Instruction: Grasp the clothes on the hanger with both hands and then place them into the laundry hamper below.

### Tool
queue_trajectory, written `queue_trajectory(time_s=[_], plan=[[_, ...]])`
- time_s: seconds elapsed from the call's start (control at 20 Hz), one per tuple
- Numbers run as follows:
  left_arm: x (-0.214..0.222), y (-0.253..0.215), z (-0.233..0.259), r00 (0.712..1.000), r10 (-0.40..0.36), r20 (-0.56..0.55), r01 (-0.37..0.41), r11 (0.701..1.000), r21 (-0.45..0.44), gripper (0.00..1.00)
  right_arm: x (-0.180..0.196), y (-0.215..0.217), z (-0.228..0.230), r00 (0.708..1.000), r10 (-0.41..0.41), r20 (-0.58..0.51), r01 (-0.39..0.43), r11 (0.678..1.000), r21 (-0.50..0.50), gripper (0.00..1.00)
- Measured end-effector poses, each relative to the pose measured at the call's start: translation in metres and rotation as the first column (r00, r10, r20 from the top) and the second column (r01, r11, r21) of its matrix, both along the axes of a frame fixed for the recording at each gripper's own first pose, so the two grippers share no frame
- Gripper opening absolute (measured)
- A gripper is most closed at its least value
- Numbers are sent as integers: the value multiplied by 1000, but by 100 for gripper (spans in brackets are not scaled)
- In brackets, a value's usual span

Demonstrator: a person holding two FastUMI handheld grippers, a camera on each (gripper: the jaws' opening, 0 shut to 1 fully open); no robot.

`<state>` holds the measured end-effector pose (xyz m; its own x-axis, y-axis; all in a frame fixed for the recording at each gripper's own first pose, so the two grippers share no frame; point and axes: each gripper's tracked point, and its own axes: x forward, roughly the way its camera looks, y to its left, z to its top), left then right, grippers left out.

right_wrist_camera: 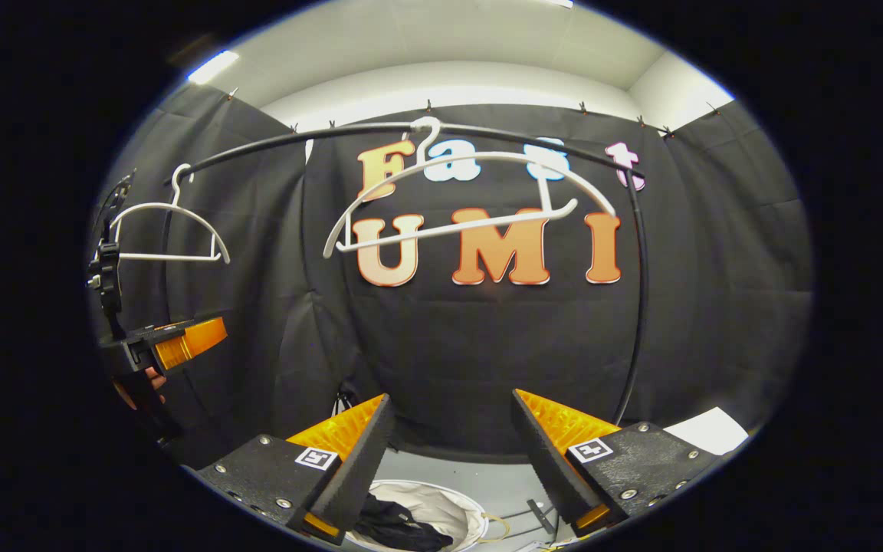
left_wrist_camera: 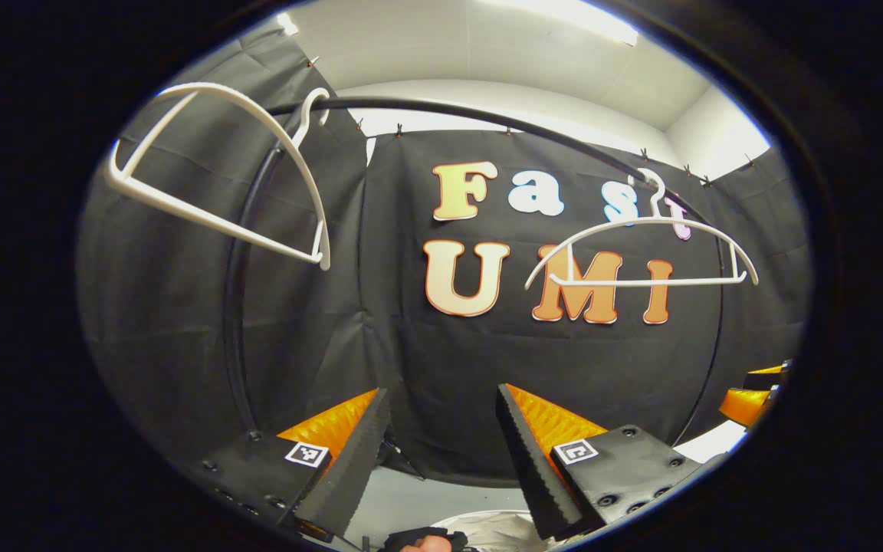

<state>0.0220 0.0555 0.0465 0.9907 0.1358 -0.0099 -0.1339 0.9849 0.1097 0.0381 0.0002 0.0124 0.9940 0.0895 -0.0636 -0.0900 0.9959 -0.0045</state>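
Observation:
Two bare white hangers hang on the black curved rail (right_wrist_camera: 487, 132): one in the middle (right_wrist_camera: 472, 207), one at the left (right_wrist_camera: 169, 230). In the left gripper view the same hangers appear at upper left (left_wrist_camera: 219, 192) and at right (left_wrist_camera: 641, 264). Below, the white laundry hamper (right_wrist_camera: 445, 502) holds dark clothes (right_wrist_camera: 395, 525). My right gripper (right_wrist_camera: 449, 460) is open above the hamper with nothing between its fingers. My left gripper (left_wrist_camera: 441, 452) is open too and holds nothing; it also shows at the left edge (right_wrist_camera: 173, 341), held by a hand.
The black cloth wall closes off the back and both sides. A white sheet (right_wrist_camera: 710, 429) lies on the grey floor at right, and a thin yellow cable (right_wrist_camera: 499, 525) lies beside the hamper. The hamper's pale rim (left_wrist_camera: 499, 529) shows below the left gripper's fingers.

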Motion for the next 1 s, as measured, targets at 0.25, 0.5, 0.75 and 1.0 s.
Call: queue_trajectory(time_s=[0.25, 0.5, 0.75, 1.0], plan=[[-4, -13, 11, 999, -15, 42, 15, 1000, -1, 92, -15, -35, 15, 997, -48, 55, 50, 998, -26, 94], [-8, -23, 16, 997, -41, 67, 42, 999, -18, 91, -28, -69, 10, 995, -84, 54, 88, 992, -89, 100], [-13, -35, 29, 992, -49, 114, 50, 999, -8, 91, -29, -78, 12, 994, -97, 57, 102, 992, -75, 100], [-14, -35, 28, 993, -47, 106, 49, 999, -11, 93, -27, -72, 15, 994, -89, 68, 93, 993, -69, 94]])
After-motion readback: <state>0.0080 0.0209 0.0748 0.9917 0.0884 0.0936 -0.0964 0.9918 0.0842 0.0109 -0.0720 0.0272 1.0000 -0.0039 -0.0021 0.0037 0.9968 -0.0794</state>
